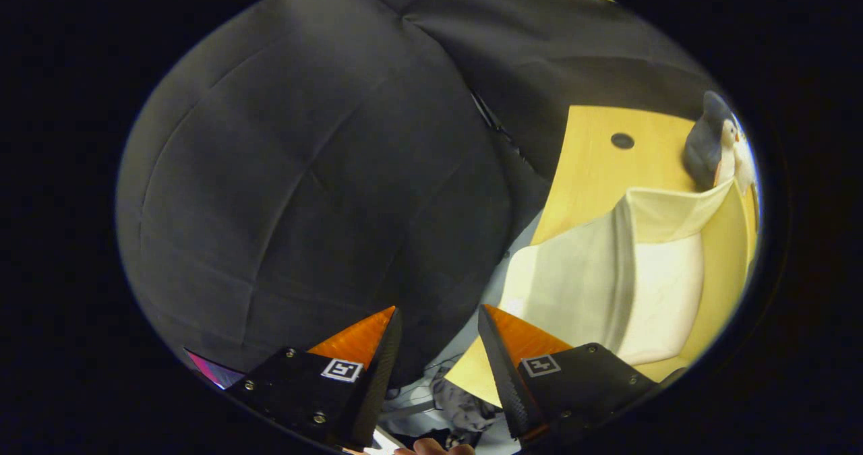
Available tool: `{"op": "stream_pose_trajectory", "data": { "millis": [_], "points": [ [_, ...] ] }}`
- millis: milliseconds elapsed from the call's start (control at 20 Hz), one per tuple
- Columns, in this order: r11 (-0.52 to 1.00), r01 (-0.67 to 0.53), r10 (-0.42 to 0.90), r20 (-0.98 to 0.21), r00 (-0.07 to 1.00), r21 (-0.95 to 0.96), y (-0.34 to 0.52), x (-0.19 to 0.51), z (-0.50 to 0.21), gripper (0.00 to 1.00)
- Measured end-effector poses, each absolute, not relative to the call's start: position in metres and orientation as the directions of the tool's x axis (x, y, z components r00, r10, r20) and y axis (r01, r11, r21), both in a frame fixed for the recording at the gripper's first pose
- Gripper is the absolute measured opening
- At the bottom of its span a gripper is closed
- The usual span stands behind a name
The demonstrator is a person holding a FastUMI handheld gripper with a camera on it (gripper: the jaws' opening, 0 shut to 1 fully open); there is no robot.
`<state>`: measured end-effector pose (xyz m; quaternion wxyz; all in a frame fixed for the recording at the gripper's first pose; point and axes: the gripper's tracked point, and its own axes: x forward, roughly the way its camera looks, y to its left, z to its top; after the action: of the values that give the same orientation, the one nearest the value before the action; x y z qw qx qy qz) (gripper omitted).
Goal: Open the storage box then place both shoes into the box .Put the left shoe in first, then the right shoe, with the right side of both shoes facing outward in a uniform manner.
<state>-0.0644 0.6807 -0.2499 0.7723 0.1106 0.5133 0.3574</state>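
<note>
The tool (438,320) hangs in the air with its two fingers apart and nothing between them, aimed mostly at the booth's dark cloth wall (317,158) rather than at the work. The storage box (627,273), a pale, soft-sided thing, sits on the yellow table (593,152) off toward two o'clock from the fingertips, just beyond and to the side of the right finger. Seen from here the view is rolled, so the table stands steeply tilted; the box's long side runs roughly from five o'clock up to one o'clock, with a lighter flap or wall folded across its far end at about one o'clock. Whether that flap is a lid lying open or still closing the box cannot be told from this angle. Past the box, at around one o'clock, a dark shoe with a white sole or lining (711,145) rests near the table's far corner; only that much of it shows, so which foot it belongs to is unclear. Judged from this, the coming move turns on swinging the tool round toward two o'clock to bring the box between the fingers' line before anything can be gripped.
</note>
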Motion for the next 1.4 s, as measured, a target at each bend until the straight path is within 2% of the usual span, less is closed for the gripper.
{"op": "stream_pose_trajectory", "data": {
  "millis": [400, 700, 1050, 1400],
  "points": [
    [0.735, -0.446, 0.669, -0.653, 0.355, 0.51, 0.545, -0.034, -0.171, 0.71],
    [0.816, -0.485, 0.563, -0.622, 0.545, 0.315, 0.43, 0.001, -0.138, 0.71],
    [0.874, -0.419, 0.477, -0.6, 0.643, 0.245, 0.34, 0.01, -0.147, 0.71],
    [0.897, -0.326, 0.442, -0.6, 0.667, 0.299, 0.276, 0.014, -0.187, 0.71]
  ]
}}
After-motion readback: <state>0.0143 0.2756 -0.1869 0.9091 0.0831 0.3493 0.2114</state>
